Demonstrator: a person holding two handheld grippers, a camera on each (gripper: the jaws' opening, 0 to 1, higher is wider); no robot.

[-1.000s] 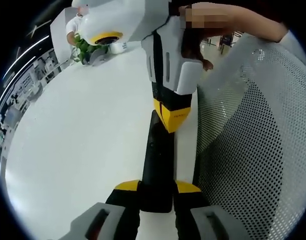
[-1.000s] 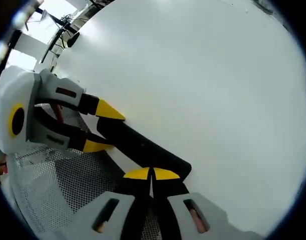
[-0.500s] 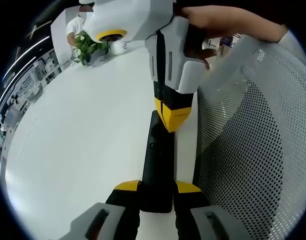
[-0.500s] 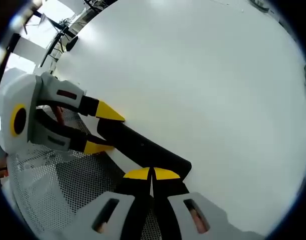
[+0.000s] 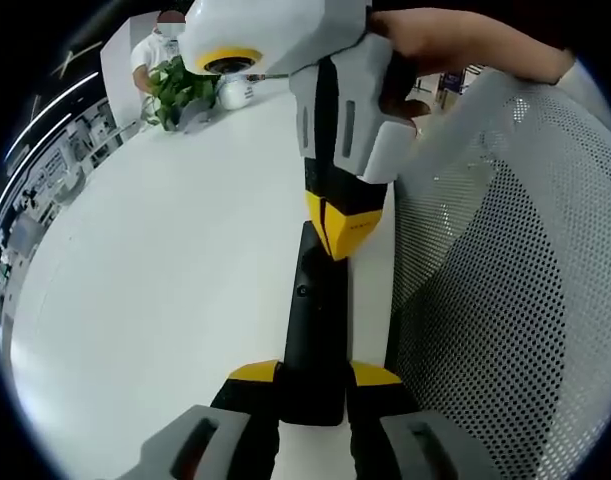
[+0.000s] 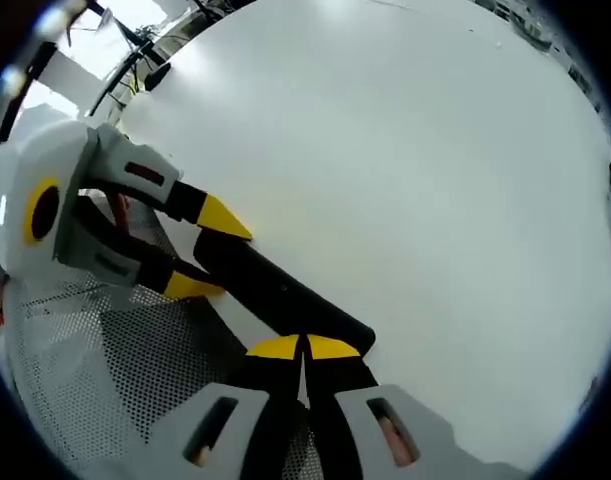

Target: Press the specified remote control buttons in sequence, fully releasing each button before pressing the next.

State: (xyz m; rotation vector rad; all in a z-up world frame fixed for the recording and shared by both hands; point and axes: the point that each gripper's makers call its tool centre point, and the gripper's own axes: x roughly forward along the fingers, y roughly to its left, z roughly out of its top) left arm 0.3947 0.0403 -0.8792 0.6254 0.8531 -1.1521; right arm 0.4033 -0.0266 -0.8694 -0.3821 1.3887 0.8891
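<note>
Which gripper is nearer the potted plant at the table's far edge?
Right. The right gripper has its closed tips over the remote's far end, toward the potted plant; the left gripper clamps the remote's near end.

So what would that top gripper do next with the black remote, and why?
Probably lift slightly to release the button. The right gripper, fingers closed, has its yellow tip down on the black remote, which the left gripper clamps on the white table.
</note>
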